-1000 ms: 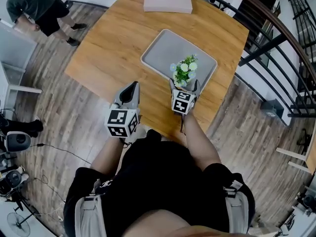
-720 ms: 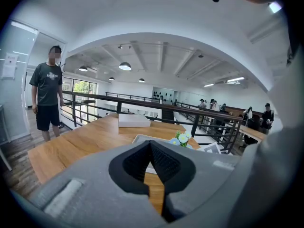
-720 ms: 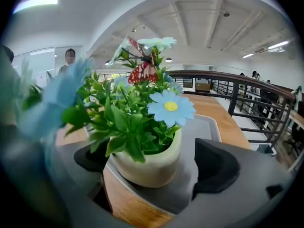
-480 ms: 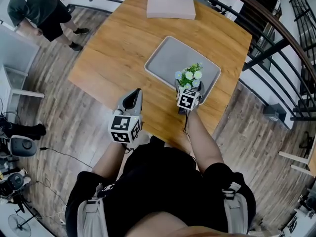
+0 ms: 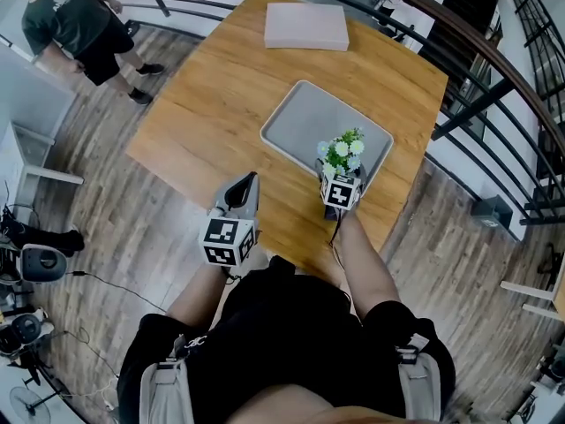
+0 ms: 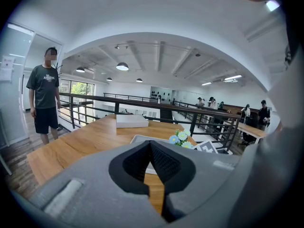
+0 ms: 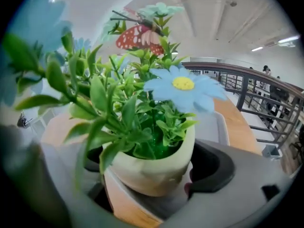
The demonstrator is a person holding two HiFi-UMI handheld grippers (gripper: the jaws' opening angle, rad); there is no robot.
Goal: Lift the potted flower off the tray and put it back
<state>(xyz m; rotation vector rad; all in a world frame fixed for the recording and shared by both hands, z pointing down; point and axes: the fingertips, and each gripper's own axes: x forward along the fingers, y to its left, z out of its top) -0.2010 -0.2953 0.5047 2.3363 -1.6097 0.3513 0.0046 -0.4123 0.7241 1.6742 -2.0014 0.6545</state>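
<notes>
Evidently the right gripper [image 5: 340, 175] has its fingers [image 7: 216, 167] clamped low on the potted flower [image 5: 342, 151] so it rides upright over the tray's [image 5: 305, 113] near edge (lifted clear, probably), while the left gripper [image 5: 248, 184] hangs aside, fingers [image 6: 135, 164] pressed together on nothing.

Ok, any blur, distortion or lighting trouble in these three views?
Head view: sharp, evenly lit, fisheye bows the railing. Left gripper view: heavy barrel distortion, dark vignette corners, the left gripper soft up close. Right gripper view: the potted flower fills it, nearest leaves blurred.
</notes>
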